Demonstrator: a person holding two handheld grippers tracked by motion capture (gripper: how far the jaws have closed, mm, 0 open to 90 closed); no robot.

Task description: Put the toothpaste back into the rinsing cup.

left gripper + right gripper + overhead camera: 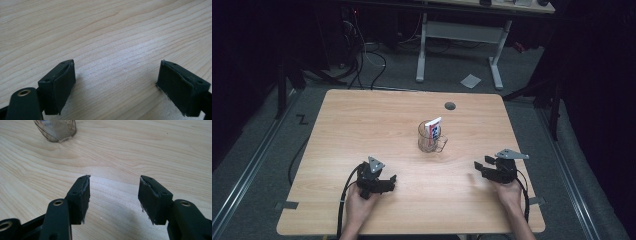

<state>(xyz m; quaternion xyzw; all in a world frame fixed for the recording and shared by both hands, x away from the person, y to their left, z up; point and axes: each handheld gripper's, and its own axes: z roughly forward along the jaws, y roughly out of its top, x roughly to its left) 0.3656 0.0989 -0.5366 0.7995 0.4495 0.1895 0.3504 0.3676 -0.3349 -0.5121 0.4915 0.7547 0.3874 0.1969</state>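
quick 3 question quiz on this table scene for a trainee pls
1. True or false: the right gripper holds the glass mug.
2. What stands inside the mug? A) a spoon B) a white, red and blue packet C) nothing
3. What lies between the left gripper fingers?

Key
1. False: its fingers are apart with bare table between them, and the mug stands farther up the table.
2. B
3. Bare wooden table; the fingers are wide apart.
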